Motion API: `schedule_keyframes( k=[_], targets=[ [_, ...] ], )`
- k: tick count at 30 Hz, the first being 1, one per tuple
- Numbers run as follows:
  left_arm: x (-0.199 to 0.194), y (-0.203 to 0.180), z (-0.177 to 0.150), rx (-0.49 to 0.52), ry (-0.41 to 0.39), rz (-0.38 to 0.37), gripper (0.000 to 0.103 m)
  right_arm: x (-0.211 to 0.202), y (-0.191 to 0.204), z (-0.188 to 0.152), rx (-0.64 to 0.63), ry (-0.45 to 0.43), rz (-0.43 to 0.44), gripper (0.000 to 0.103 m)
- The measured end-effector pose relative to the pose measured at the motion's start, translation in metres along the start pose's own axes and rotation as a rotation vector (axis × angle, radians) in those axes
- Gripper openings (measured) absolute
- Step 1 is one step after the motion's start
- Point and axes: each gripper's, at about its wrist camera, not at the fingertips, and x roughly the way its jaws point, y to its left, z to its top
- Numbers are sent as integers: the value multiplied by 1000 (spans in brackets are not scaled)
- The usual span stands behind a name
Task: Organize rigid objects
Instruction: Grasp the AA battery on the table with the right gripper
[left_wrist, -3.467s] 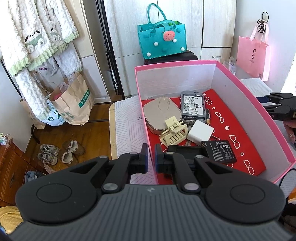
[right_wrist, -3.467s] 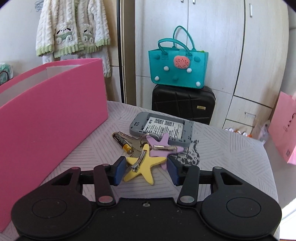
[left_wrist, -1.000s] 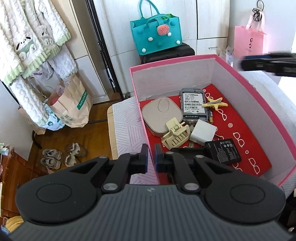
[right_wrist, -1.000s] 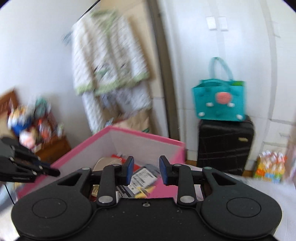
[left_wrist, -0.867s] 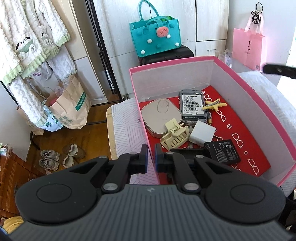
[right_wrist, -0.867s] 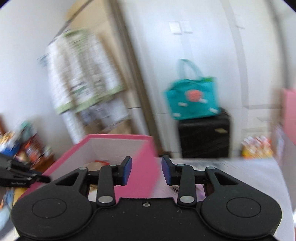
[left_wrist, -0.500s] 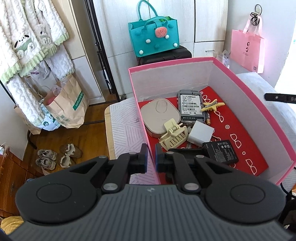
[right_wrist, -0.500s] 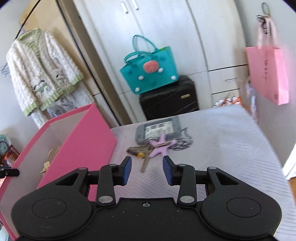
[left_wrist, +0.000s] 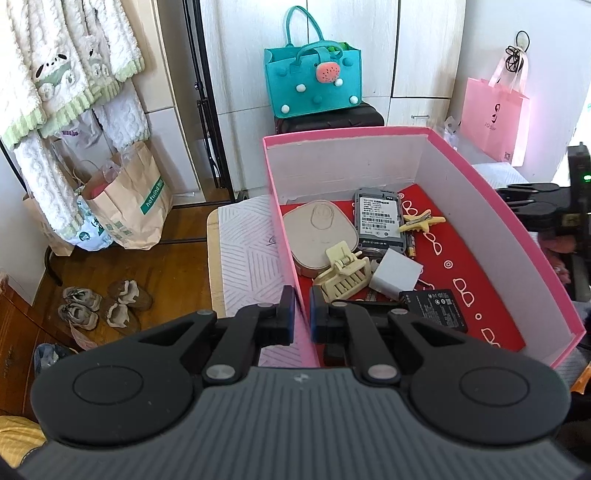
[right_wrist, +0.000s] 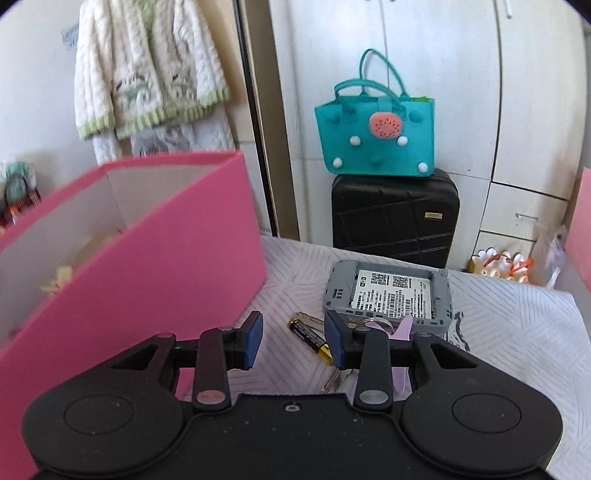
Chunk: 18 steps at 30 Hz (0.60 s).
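My left gripper (left_wrist: 302, 317) is shut on the near left wall of the pink box (left_wrist: 275, 192). In the box lie a beige case (left_wrist: 320, 232), a grey device (left_wrist: 377, 221), a yellow star clip (left_wrist: 421, 223), a cream claw clip (left_wrist: 345, 271), a white block (left_wrist: 395, 275) and a black battery pack (left_wrist: 432, 309). My right gripper (right_wrist: 293, 339) is open and empty, low over the table beside the box (right_wrist: 155, 266). Just ahead of it lie a battery (right_wrist: 310, 338), a grey device (right_wrist: 389, 291), a purple star clip (right_wrist: 402, 332) and keys (right_wrist: 334, 380).
A teal bag (right_wrist: 376, 136) sits on a black suitcase (right_wrist: 395, 218) behind the table. A pink paper bag (left_wrist: 493, 118) hangs at the right. Shoes (left_wrist: 99, 301) and paper bags (left_wrist: 129, 210) are on the floor at the left. The table has a striped cloth (right_wrist: 517, 332).
The yellow star clip went from the table into the box. My right gripper swung back from the box and came down low over the battery and keys. The left gripper kept its hold.
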Motion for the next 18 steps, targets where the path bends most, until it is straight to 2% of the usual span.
schedule_keyframes(
  k=[1,3,5,6,11,18],
  targets=[
    [0,0,0,0,0,-1,7,4,3,1,-24,13,-10,39],
    [0,0,0,1,0,-1,7,6,9,-2,-70,26,-37,19],
    [-1,0,0,4,2,-4,7,1,13,-2,-85,48,-64,8],
    [-1,0,1,9,6,-8,7,-4,13,-2,-58,64,-61,6],
    [-1,-3,4,68,22,-8,7,-24,25,-14,-21,106,-78,6],
    [-2,-3,3,48,20,-19,7,-25,32,-25,10,108,-103,18]
  ],
)
